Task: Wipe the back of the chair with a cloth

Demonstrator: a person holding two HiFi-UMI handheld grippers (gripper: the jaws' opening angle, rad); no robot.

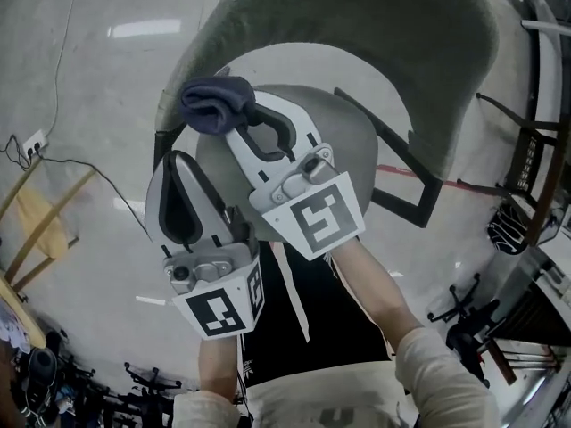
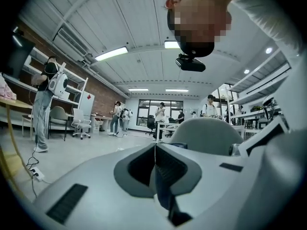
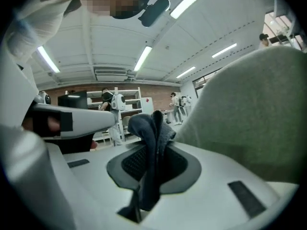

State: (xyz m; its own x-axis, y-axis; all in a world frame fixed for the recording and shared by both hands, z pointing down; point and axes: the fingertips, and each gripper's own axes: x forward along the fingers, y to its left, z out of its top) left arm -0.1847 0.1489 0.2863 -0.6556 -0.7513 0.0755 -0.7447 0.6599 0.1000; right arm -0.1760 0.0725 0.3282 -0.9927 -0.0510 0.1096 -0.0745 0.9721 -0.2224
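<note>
The chair's grey-green curved back (image 1: 357,25) arches across the top of the head view, with its pale seat (image 1: 343,123) below. My right gripper (image 1: 234,119) is shut on a dark blue cloth (image 1: 217,103), which is bunched at its tips close to the left end of the back; I cannot tell if it touches. In the right gripper view the cloth (image 3: 151,138) hangs folded between the jaws and the chair back (image 3: 249,123) fills the right side. My left gripper (image 1: 177,163) is just left of the right one, shut and holding nothing; in the left gripper view its jaws meet and the chair back (image 2: 206,135) rises beyond.
A cable and wall socket (image 1: 31,145) lie on the shiny floor at left, near a yellow wooden frame (image 1: 40,221). A black-framed chair (image 1: 526,150) and office chair bases (image 1: 455,306) stand at right. Several people (image 2: 45,104) stand far off among shelves and desks.
</note>
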